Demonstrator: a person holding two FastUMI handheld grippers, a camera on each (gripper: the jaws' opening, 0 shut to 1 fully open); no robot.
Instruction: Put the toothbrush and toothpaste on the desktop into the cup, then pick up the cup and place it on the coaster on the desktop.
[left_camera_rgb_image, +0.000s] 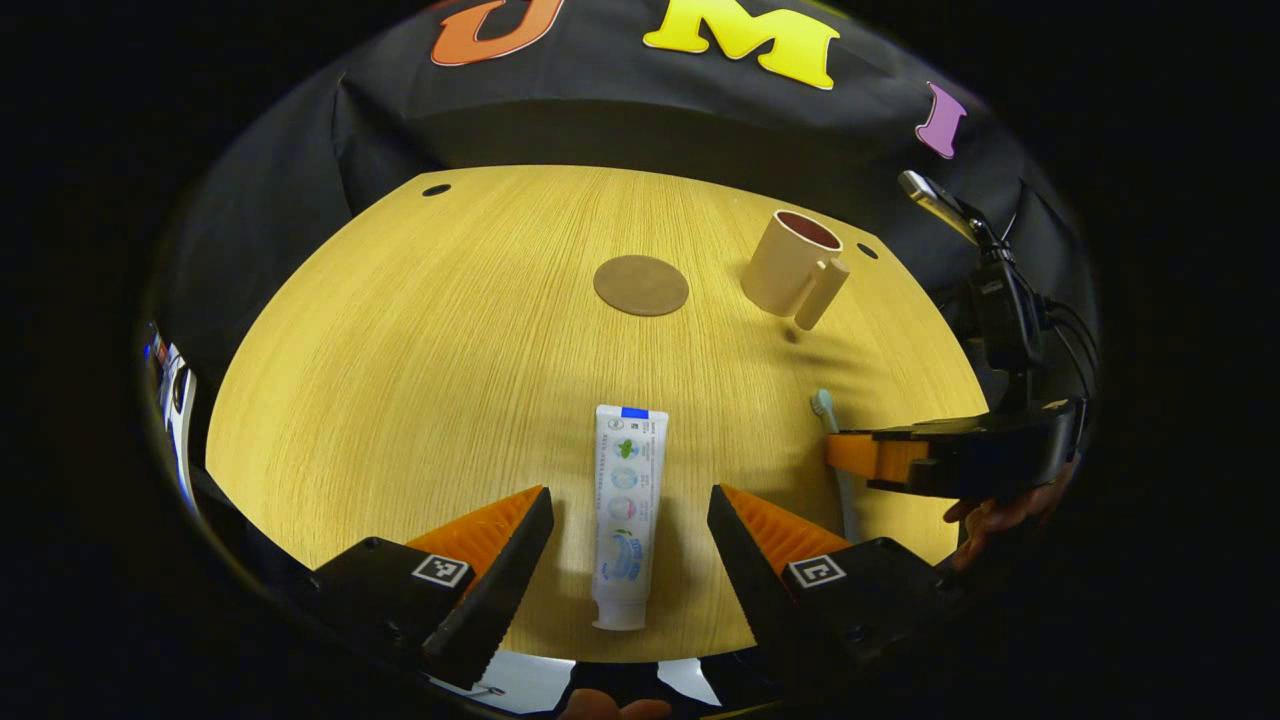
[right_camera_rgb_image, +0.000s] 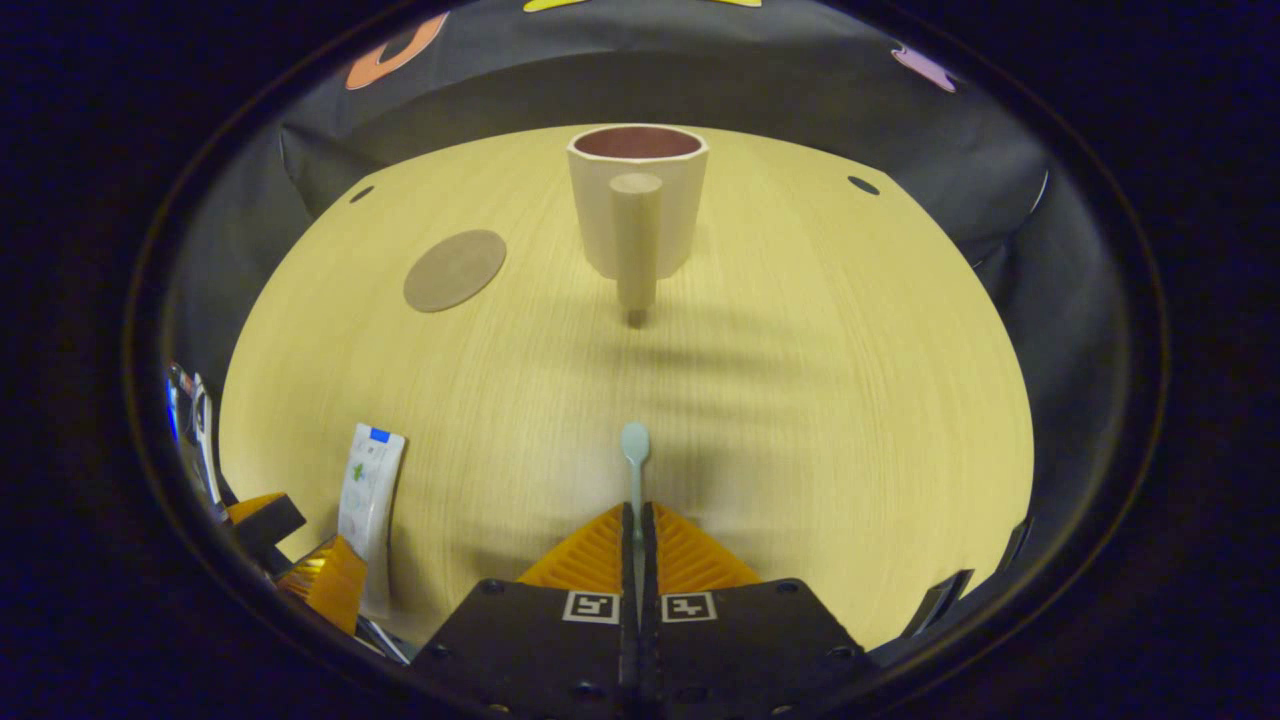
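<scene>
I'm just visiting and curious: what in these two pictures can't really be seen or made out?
- Toothbrush handle: in the right gripper view, hidden between the shut right tool.
- Toothbrush middle: in the left gripper view, covered by the right tool.
- Toothpaste print: too small to read in the left gripper view.
- Toothpaste lower end: in the right gripper view, behind the left tool.
- Cup bottom inside: hidden by its wall.

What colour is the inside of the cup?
The beige faceted cup is reddish-brown inside, seen best in the right gripper view.
</scene>
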